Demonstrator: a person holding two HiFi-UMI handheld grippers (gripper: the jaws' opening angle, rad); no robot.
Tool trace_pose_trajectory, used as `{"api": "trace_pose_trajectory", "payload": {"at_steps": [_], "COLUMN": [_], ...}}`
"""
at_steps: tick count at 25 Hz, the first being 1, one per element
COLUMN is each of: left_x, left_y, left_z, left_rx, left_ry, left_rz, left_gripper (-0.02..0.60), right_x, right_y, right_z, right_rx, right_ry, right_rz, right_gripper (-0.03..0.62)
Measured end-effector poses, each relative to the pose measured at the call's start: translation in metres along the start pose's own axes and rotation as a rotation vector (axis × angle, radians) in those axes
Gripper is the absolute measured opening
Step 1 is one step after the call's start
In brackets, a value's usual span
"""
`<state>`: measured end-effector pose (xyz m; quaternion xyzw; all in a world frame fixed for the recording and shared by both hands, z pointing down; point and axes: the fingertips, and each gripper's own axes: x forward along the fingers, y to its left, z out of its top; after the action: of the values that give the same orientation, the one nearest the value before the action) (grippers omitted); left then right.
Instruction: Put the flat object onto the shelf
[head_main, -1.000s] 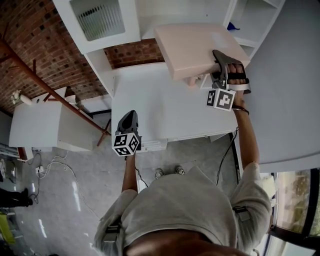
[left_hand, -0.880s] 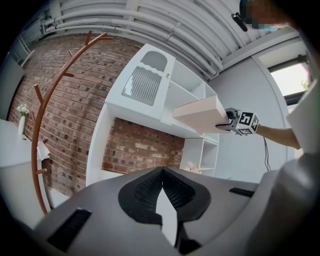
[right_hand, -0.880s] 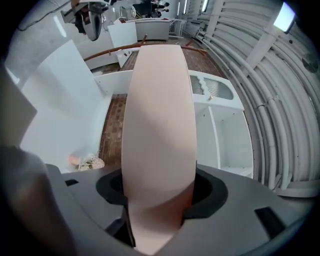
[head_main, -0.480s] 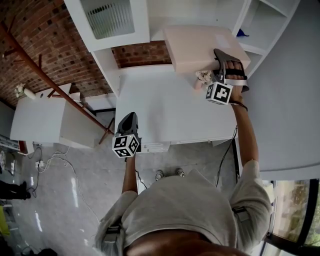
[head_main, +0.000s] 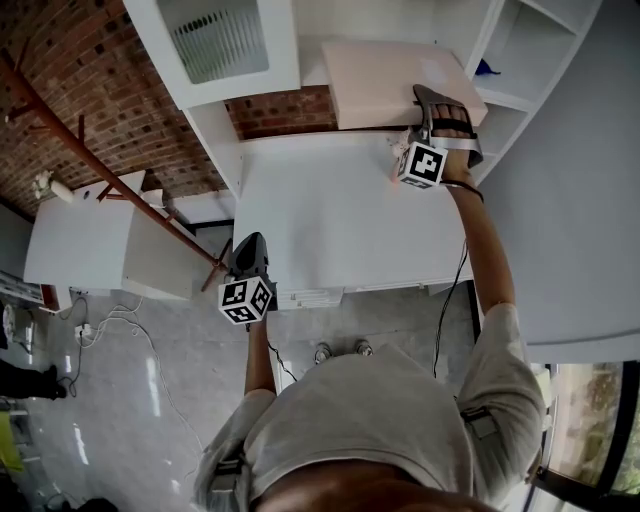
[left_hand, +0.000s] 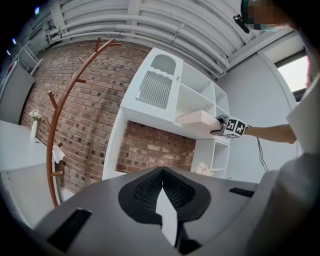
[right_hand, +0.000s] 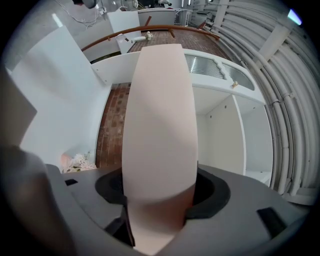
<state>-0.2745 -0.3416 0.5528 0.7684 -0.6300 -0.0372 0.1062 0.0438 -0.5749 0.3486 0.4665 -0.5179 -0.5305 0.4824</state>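
Note:
The flat object (head_main: 395, 80) is a pale pink slab, held level high against the white shelf unit (head_main: 222, 120) at the far right. My right gripper (head_main: 438, 118) grips its near right edge; the jaws are opening, with the slab (right_hand: 160, 125) still filling the space between them. From the left gripper view the slab (left_hand: 197, 120) sits at the height of a shelf board. My left gripper (head_main: 250, 258) hangs by the desk's front left corner, shut and empty, its jaws (left_hand: 162, 175) meeting.
A white desk top (head_main: 330, 220) lies under the shelf unit. A small pink and white thing (right_hand: 75, 162) sits at the desk's back. A red-brown coat rack (head_main: 110, 190) and a white cabinet (head_main: 90, 250) stand to the left. A blue item (head_main: 483, 68) lies in a right-hand shelf compartment.
The right gripper has carried the slab farther away and up toward the shelf unit. The left gripper has drifted slightly left and nearer to the person.

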Motion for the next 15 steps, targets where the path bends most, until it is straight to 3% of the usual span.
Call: {"api": "trace_pose_trajectory", "payload": {"at_steps": [15], "left_x": [-0.010], "left_y": [0.015], "left_z": [-0.003], "left_rx": [-0.005], "left_ry": [0.007], "left_rz": [0.067], "left_gripper": [0.015], "right_x": [0.067], "right_y": [-0.008], "right_z": [0.022], "right_rx": [0.014], "right_ry": [-0.027], "right_rz": [0.050], "right_gripper": [0.296]}}
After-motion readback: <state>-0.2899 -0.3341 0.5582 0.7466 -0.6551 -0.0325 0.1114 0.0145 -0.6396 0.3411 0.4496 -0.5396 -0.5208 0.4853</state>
